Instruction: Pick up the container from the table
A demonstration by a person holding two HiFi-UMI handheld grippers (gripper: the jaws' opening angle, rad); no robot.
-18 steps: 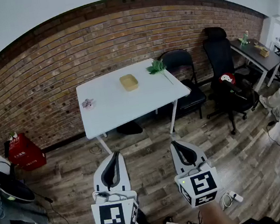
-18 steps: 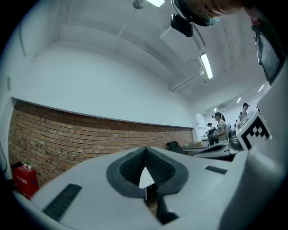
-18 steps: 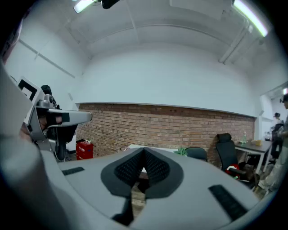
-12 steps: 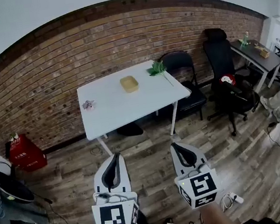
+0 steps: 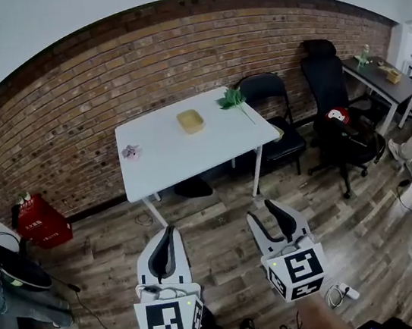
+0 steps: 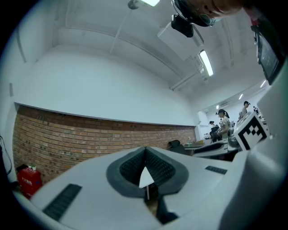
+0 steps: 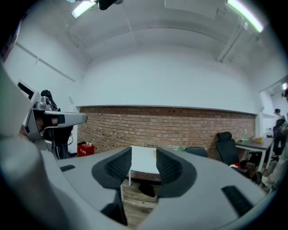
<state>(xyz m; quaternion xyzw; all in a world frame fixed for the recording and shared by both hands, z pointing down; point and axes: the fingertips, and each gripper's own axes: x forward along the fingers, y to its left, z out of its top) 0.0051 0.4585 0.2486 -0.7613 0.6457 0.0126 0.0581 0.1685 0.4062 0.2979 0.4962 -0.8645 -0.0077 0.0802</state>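
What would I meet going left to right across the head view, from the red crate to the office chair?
red crate → pink flower → container → green sprig → office chair

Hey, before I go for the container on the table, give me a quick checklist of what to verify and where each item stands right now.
1. Container in plain sight on the table, nothing covering it: ok.
2. Right gripper jaws apart with nothing between them: ok.
3. Left gripper ready to grasp: not ok, its jaws are together.
4. Container within reach: not ok, both grippers are over the floor, well short of the table.
5. Neighbours clear of the container: ok, the green sprig and the pink item lie apart from it.
6. Container empty: cannot tell from here.
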